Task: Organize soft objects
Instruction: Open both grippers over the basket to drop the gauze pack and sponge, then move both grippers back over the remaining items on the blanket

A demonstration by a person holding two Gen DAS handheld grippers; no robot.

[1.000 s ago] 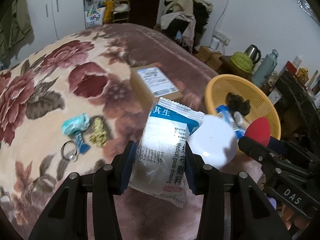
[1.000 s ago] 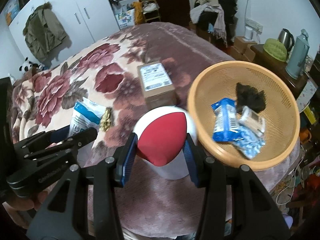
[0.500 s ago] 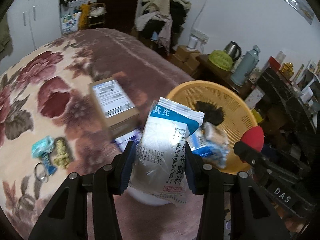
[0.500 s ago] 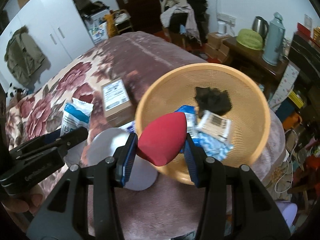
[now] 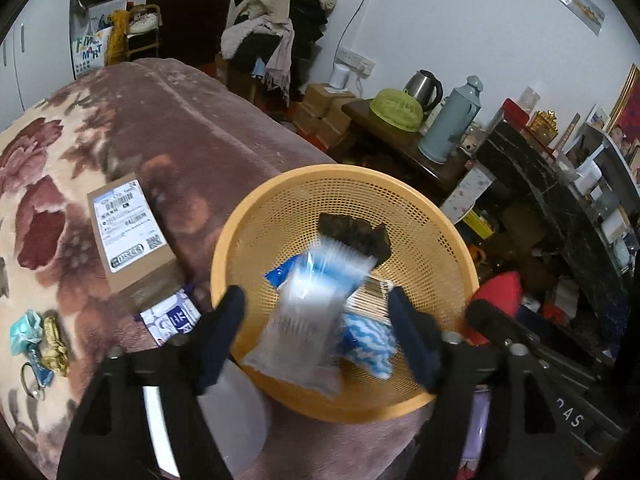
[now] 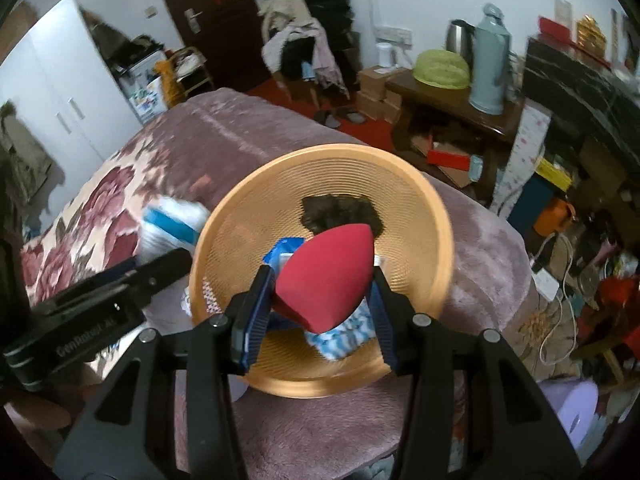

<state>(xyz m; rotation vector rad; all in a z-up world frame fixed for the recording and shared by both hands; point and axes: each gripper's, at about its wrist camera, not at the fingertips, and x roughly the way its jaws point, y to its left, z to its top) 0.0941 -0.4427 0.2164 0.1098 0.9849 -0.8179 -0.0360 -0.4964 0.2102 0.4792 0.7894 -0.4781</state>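
My left gripper [image 5: 316,332] is open above the near rim of the orange mesh basket [image 5: 256,216]. The clear-and-blue gauze packet [image 5: 308,316] is blurred between its fingers, free of both pads. The basket holds a dark fuzzy item [image 5: 354,234], a blue-white packet [image 5: 370,344] and a labelled pack. My right gripper [image 6: 318,296] is shut on a red egg-shaped sponge [image 6: 326,276] and holds it above the basket [image 6: 424,216]. The gauze packet [image 6: 172,228] shows at the basket's left in the right wrist view.
A cardboard box [image 5: 128,232] lies on the floral blanket left of the basket. A small blue-white sachet [image 5: 172,318] lies by it. A teal wrapper, gold scrunchie and key ring [image 5: 36,344] lie far left. A white lid [image 5: 236,412] sits below the left gripper.
The left gripper moved right over the basket and opened, letting the gauze packet go. The right gripper carried the red sponge from beside the basket to above its middle.
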